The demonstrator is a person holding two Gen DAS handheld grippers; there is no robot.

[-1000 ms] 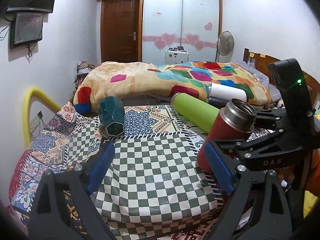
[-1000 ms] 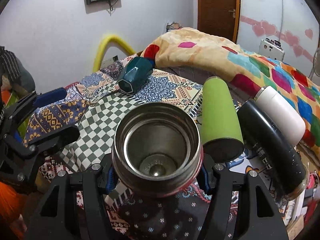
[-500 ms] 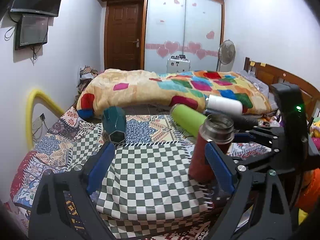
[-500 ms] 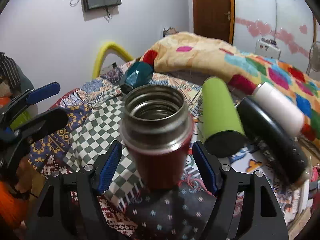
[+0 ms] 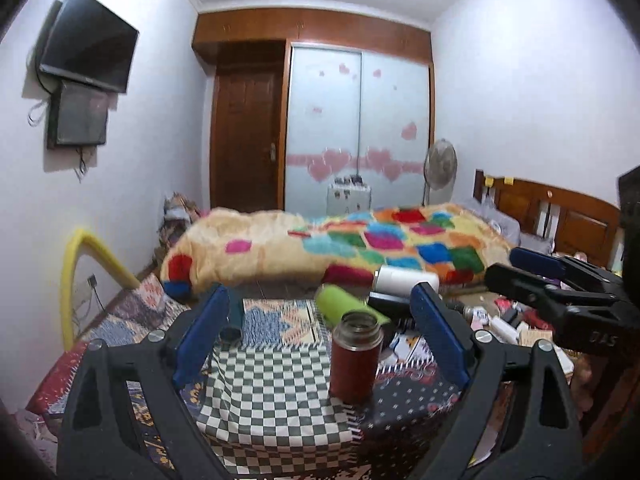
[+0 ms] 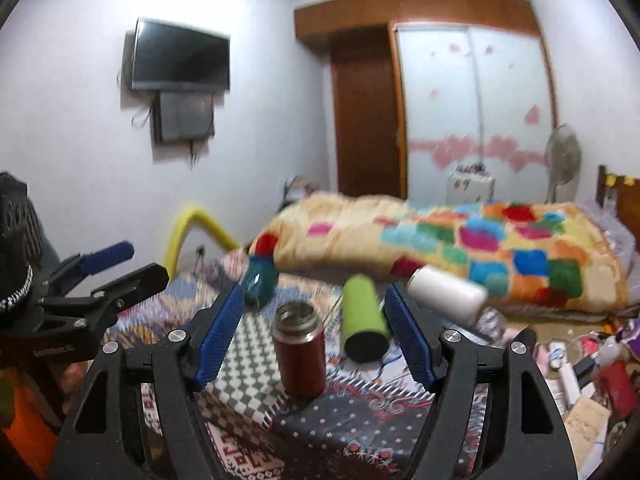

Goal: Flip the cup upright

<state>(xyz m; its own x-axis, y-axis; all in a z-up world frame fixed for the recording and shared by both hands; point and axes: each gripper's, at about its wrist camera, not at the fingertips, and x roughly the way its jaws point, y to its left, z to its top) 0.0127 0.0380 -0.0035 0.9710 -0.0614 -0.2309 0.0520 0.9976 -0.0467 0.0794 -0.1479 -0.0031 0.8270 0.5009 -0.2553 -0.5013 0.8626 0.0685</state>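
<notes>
The dark red steel cup (image 5: 354, 356) stands upright on the patterned cloth, mouth up; it also shows in the right wrist view (image 6: 299, 354). My right gripper (image 6: 316, 338) is open and pulled back, the cup well ahead between the finger lines and untouched. My left gripper (image 5: 320, 336) is open and empty, also back from the cup. The right gripper shows at the right of the left wrist view (image 5: 560, 280). The left gripper shows at the left of the right wrist view (image 6: 100, 276).
A green bottle (image 5: 344, 310) (image 6: 364, 320), a white bottle (image 5: 404, 282) (image 6: 444, 292), a black bottle (image 5: 388, 304) and a teal cup (image 6: 260, 282) lie on their sides behind the red cup. A colourful quilt (image 5: 320, 248) lies beyond. Clutter (image 6: 580, 364) sits at the right.
The right gripper set the red cup upright on the cloth, opened and drew back. Both grippers have moved away and up from the table.
</notes>
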